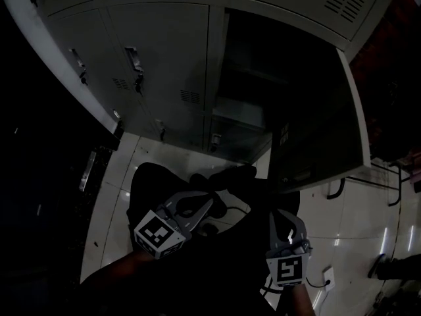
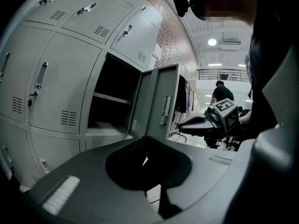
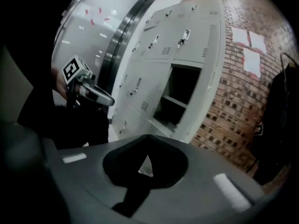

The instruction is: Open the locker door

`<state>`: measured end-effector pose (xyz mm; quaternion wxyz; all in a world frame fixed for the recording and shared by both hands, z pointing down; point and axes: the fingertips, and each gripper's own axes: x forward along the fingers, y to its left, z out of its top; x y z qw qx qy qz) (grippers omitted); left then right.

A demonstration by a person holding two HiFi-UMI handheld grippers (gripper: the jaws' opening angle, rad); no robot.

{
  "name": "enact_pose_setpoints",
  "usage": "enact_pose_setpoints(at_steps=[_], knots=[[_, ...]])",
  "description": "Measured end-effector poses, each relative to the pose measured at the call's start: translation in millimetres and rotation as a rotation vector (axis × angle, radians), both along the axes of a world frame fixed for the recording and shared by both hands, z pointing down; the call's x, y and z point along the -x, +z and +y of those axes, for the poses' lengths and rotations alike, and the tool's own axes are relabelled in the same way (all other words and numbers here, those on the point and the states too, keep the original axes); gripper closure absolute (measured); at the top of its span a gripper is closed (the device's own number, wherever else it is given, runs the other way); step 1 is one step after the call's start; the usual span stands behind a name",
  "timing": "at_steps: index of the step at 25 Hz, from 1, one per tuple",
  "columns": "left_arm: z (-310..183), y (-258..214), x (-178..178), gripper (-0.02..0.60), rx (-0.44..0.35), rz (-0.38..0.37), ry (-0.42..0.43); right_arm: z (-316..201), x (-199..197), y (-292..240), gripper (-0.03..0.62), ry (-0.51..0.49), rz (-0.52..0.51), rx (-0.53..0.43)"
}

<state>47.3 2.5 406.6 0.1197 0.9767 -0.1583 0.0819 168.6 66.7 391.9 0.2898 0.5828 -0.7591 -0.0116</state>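
Note:
The grey locker bank fills the top of the head view. One locker door [image 1: 316, 124] stands swung wide open to the right, and its dark compartment [image 1: 247, 78] with a shelf is exposed. The same door [image 2: 161, 104] and compartment [image 2: 114, 97] show in the left gripper view, and the compartment [image 3: 180, 94] in the right gripper view. My left gripper [image 1: 209, 203] and right gripper [image 1: 273, 214] hang low in front of my body, well short of the lockers. Both are shut with nothing between the jaws. Each gripper sees the other: right gripper [image 2: 187, 125], left gripper [image 3: 108, 100].
Closed locker doors with handles [image 1: 135, 61] run to the left of the open one. A brick wall [image 3: 233, 78] stands beside the lockers. Dark clothing [image 3: 280, 120] hangs on the right. A person [image 2: 219, 93] stands far back in the hall. The floor has white tiles [image 1: 368, 222], and a cable [image 1: 316, 283] lies on it.

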Motion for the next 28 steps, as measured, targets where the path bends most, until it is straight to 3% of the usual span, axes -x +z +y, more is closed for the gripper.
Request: enact_pose_setpoints(at_steps=[5, 10, 16, 28], knots=[[-2, -1, 5, 0.569, -0.006, 0.002, -0.012, -20, 38, 1, 0.592, -0.068, -0.229, -0.028], [-3, -6, 5, 0.569, -0.005, 0.002, -0.014, -31, 51, 1, 0.592, -0.100, -0.309, -0.037], [-2, 1, 5, 0.569, 0.001, 0.007, -0.010, -38, 54, 0, 0.592, -0.104, -0.365, -0.042], [-2, -1, 4, 0.569, -0.004, 0.001, -0.007, -39, 57, 4, 0.592, -0.110, -0.381, -0.032]])
